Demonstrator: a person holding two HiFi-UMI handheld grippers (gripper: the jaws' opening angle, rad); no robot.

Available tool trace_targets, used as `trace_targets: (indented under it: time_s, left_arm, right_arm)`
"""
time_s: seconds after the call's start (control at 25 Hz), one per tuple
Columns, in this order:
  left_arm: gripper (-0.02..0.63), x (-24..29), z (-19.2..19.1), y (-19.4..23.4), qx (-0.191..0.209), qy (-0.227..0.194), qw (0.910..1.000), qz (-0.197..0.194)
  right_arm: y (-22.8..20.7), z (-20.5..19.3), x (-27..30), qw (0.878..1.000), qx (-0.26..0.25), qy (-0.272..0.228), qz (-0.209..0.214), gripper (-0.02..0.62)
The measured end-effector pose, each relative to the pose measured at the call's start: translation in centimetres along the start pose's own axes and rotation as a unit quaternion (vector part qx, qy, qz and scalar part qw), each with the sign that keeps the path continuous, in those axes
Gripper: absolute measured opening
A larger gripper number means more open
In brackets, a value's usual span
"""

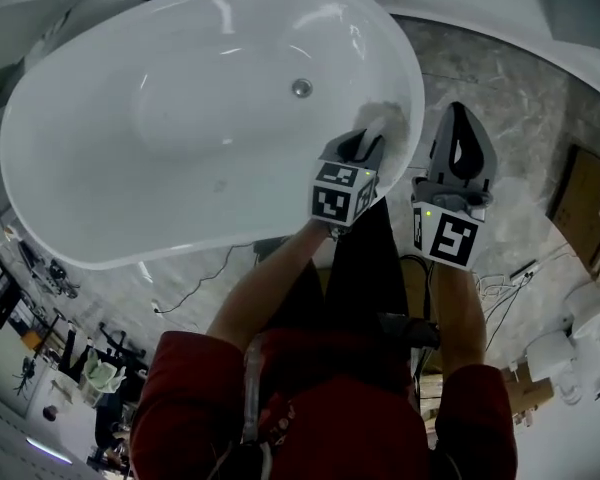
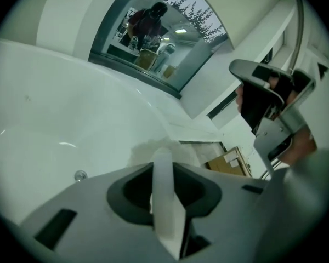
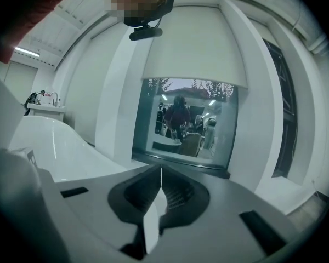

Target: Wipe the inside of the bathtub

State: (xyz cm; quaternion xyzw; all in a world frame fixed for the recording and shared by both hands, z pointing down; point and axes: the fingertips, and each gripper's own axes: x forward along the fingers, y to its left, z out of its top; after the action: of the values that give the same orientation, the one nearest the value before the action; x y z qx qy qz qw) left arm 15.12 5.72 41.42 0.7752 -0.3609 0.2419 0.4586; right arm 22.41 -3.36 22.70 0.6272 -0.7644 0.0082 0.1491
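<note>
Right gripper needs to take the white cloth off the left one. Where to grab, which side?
Probably the loose wad of the cloth sticking out past the fingers of the left gripper, against the bathtub inner wall. Bring the right gripper, now shut and empty, over the near rim from the right: the wad is soft, bunched and free there.

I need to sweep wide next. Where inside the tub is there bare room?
The floor of the bathtub is bare, from the drain to the left end. It is crowded only at the right wall: the left gripper holds the cloth there, the right gripper just outside.
</note>
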Motion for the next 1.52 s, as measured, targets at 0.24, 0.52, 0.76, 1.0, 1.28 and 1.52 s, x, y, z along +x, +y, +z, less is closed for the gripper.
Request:
trace_targets:
  time_s: [0.24,0.52,0.76,1.0,1.28,1.52]
  left_arm:
    - [0.094,1.4,-1.0,0.0,0.016,0.017,0.9996,0.015]
    - [0.094,3.7,-2.3,2.3,0.030,0.036,0.9986,0.026]
    - [0.094,5.7,-4.3,5.0,0.022,0.047,0.9977,0.044]
    - [0.094,8.1,-6.5,8.5,0.011,0.055,0.9965,0.061]
    - [0.094,11.5,-9.4,13.6,0.003,0.062,0.9952,0.075]
    - [0.094,13.9,-11.5,17.6,-0.009,0.075,0.9932,0.088]
  right_arm:
    - [-0.8,0.3,-1.0,1.000,0.008,-0.005,-0.004,0.012]
    - [0.5,-0.8,-0.4,1.000,0.011,-0.013,0.019,0.012]
    - [2.8,-2.5,0.7,0.998,0.014,-0.023,0.051,0.012]
    - [4.2,-4.6,2.3,0.997,0.019,-0.022,0.066,0.012]
    - [6.1,-6.0,3.9,0.996,0.006,-0.025,0.091,0.012]
    - [8.7,-7.5,5.7,0.992,0.015,-0.024,0.123,0.012]
